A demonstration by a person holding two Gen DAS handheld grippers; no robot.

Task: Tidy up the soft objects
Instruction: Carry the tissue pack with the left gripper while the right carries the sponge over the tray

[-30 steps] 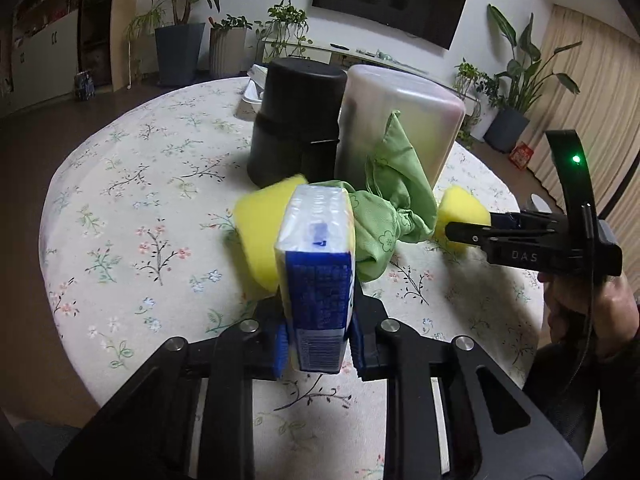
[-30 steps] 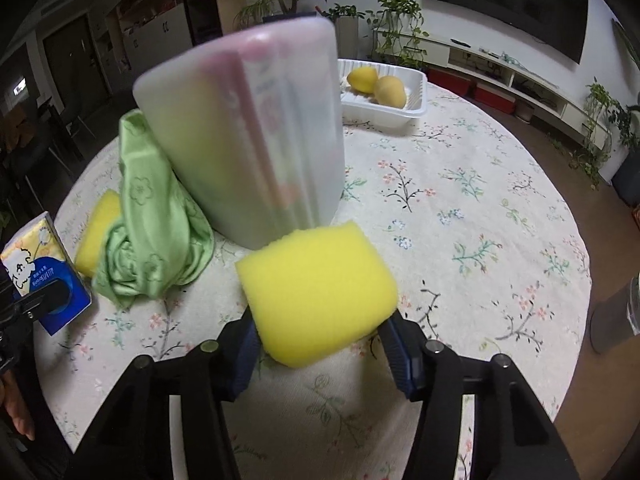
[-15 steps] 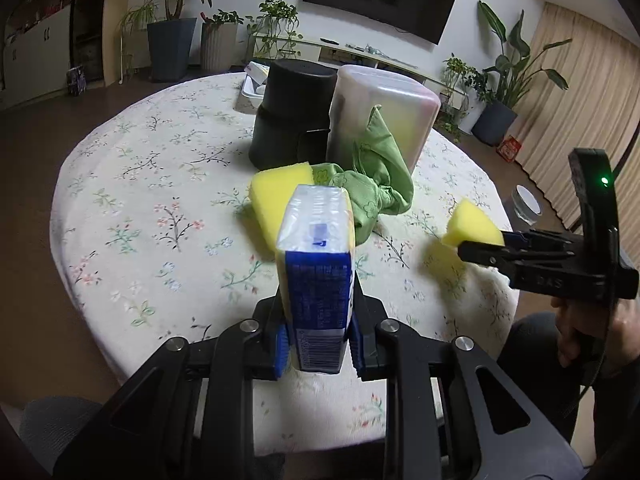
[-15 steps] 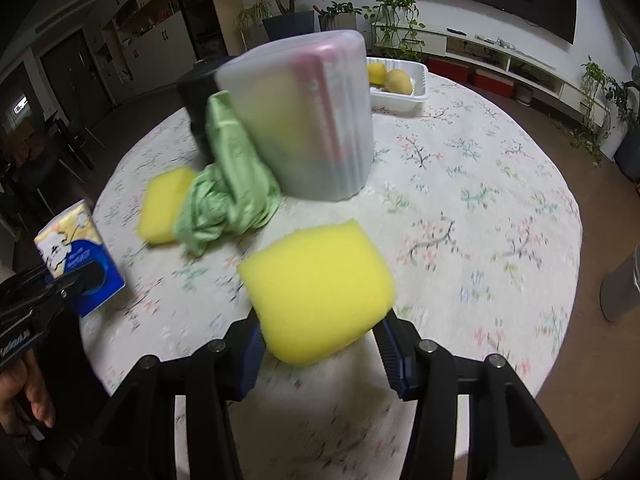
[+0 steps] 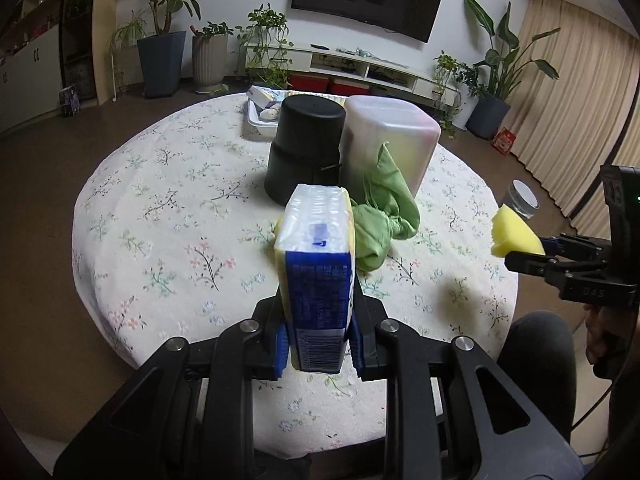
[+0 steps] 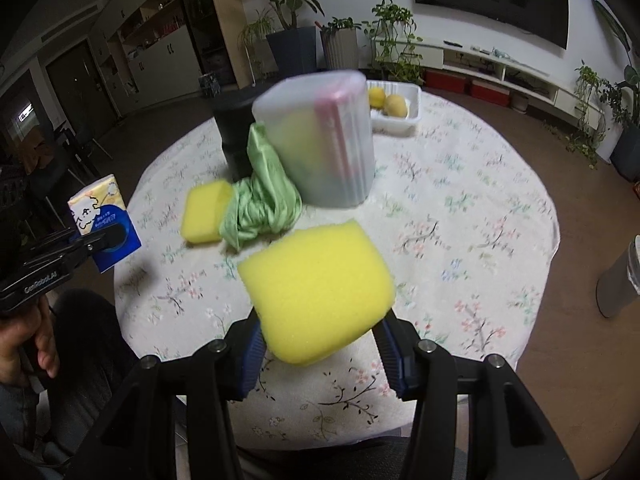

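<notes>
My left tool (image 5: 318, 344) clamps the tissue pack (image 5: 316, 276), frame centre | my right tool (image 6: 320, 344) clamps a yellow sponge (image 6: 316, 292), lower centre | green cloth (image 6: 260, 200) and second sponge (image 6: 204, 216) lie on worktop (image 6: 460, 220)

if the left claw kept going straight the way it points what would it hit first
Probably the green cloth, crumpled on the table just beyond the tissue pack held in the left claw. The black container stands further back; depth is uncertain.
</notes>
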